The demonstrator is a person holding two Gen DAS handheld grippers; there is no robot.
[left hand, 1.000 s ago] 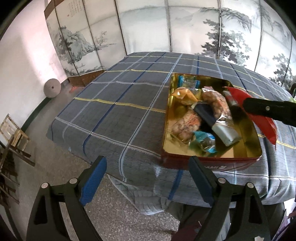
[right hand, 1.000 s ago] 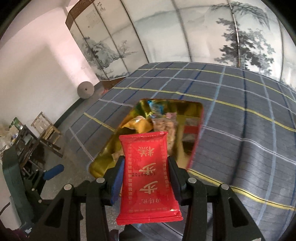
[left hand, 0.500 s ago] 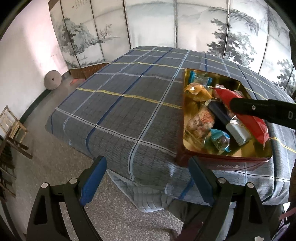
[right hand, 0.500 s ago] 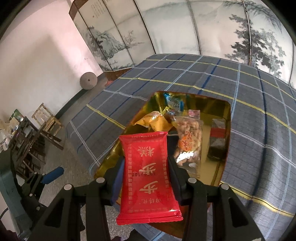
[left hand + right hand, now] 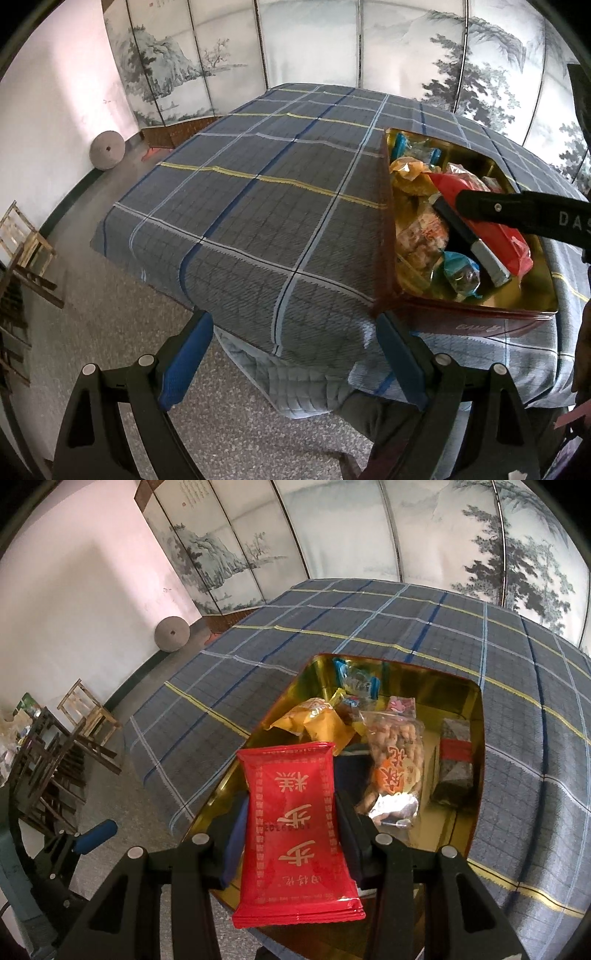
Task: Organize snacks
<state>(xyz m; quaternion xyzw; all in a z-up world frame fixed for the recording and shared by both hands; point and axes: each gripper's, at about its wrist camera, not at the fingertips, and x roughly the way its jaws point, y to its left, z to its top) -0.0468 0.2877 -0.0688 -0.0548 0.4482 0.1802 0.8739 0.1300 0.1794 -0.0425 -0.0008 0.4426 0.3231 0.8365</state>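
My right gripper [image 5: 291,812] is shut on a red snack packet [image 5: 295,827] and holds it over the near part of a gold tin [image 5: 476,716]. The tin holds several snacks: a peanut bag [image 5: 397,749], an orange packet [image 5: 321,723], a blue packet [image 5: 356,679], a dark wrapped block [image 5: 456,760]. In the left wrist view the right gripper's finger [image 5: 517,214] and the red packet [image 5: 491,229] hang over the tin [image 5: 472,325]. My left gripper [image 5: 291,354] is open and empty, off the table's near edge, left of the tin.
The table has a blue plaid cloth [image 5: 258,206]. A painted folding screen [image 5: 332,44] stands behind it. Wooden chairs [image 5: 62,746] are stacked on the floor at left. A round stone disc [image 5: 107,149] leans on the wall.
The right gripper has carried the red packet forward and lower over the tin, which looks larger and closer. The left gripper has drifted left, still open.
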